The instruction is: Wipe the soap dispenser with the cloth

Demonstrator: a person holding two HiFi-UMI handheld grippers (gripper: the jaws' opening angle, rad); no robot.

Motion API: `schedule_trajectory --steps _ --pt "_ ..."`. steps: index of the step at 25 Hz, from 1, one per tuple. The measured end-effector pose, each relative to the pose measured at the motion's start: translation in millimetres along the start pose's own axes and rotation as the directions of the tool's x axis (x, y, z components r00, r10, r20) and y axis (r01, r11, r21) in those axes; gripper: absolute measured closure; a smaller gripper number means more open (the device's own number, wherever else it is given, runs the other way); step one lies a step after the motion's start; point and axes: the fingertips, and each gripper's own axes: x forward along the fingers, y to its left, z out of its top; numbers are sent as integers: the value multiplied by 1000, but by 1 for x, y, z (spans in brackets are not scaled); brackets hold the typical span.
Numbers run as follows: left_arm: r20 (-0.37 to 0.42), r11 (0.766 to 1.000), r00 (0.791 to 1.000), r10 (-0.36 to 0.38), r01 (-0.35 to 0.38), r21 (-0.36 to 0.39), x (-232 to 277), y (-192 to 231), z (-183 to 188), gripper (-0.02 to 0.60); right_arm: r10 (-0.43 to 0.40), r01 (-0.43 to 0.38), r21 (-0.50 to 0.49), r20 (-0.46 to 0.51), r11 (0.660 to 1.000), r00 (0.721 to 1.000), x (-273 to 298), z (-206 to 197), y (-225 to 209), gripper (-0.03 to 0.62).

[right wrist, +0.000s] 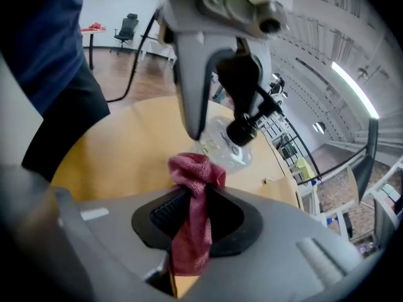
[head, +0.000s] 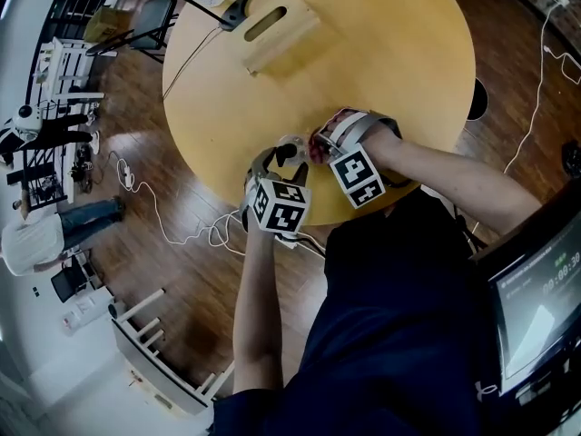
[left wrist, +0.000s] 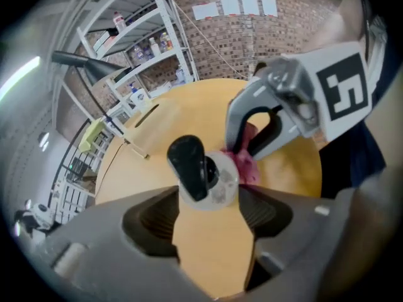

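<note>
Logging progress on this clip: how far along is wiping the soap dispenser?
Done: the left gripper holds the soap dispenser, and the right gripper pinches the red cloth. In hand: the cloth sits against the dispenser's side. Left: the rest of the wipe; coverage unclear.

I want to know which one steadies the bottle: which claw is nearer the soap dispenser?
Left. The left claw has the soap dispenser between its jaws. The right claw, shut on the red cloth, sits just beside the bottle.
</note>
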Motion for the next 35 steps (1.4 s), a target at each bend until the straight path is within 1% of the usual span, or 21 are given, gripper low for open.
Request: schedule_trajectory --steps 3,5,8,10,12,14,15,17,18,19,20,21,22,23,24,25,26,28,32,34,35 --pt "1 998 1000 -20 19 60 1 1 1 276 44 -46 15 142 999 989 -21 36 18 510" --pt "-11 1000 999 -30 30 -5 -2 1 -1 276 37 -38 20 83 999 996 -21 22 15 510" --pt "-3 981 1000 -22 21 -192 -3 3 -2 279 9 -5 51 -79 999 997 -3 -27 -12 510" --pt "-6 975 1000 -2 1 -221 -3 2 0 295 -18 23 68 -86 997 996 5 -37 -33 510" --pt "-7 989 1000 -7 6 -145 -3 1 3 299 -22 24 40 -57 999 998 10 -31 -41 510" --pt "22 998 998 -53 53 -15 -2 0 6 302 -9 8 -12 -52 1000 999 15 -28 -35 510" --pt "41 995 996 -85 82 64 -2 -2 6 302 1 -3 -32 -50 999 999 16 -28 -28 510" --pt "52 966 989 -140 125 225 -2 -8 1 294 37 -38 -57 -16 998 999 10 -20 -5 510" --pt "38 950 988 -151 134 282 -3 -11 -4 285 64 -62 -69 18 996 998 4 -11 9 510" --pt "17 945 988 -151 139 297 -4 -14 -8 277 90 -86 -81 55 993 994 -4 0 24 510" --pt "-2 957 989 -146 142 253 -7 -15 -11 271 112 -105 -87 84 991 990 -11 10 36 510" --pt "-4 980 990 -144 143 141 -10 -16 -10 256 124 -117 -86 93 989 988 -15 15 44 510" --pt "11 990 990 -142 142 -24 -15 -15 -7 253 122 -116 -79 76 990 990 -15 13 47 510" --pt "32 970 990 -137 141 -197 -20 -15 -3 253 104 -102 -67 38 993 994 -12 5 42 510" --pt "48 938 991 -123 132 -322 -24 -15 1 253 74 -74 -48 -7 996 997 -7 -6 32 510" --pt "51 921 994 -97 109 -374 -24 -14 4 253 38 -39 -20 -46 999 998 -4 -16 17 510" --pt "43 928 997 -62 73 -366 -20 -12 4 253 4 -3 14 -68 1000 998 -2 -22 0 510" --pt "21 960 1000 -17 22 -278 -12 -9 4 284 -41 45 60 -63 997 997 -3 -20 -26 510" --pt "46 996 996 -76 78 -45 -9 -11 3 285 -41 39 -44 -45 998 998 -8 -4 -19 510" --pt "46 984 992 -115 107 145 -9 -15 -3 284 29 -29 -69 -9 997 1000 -9 4 12 510" --pt "24 964 993 -114 105 244 -9 -16 -8 282 73 -71 -75 16 995 997 -9 9 29 510"
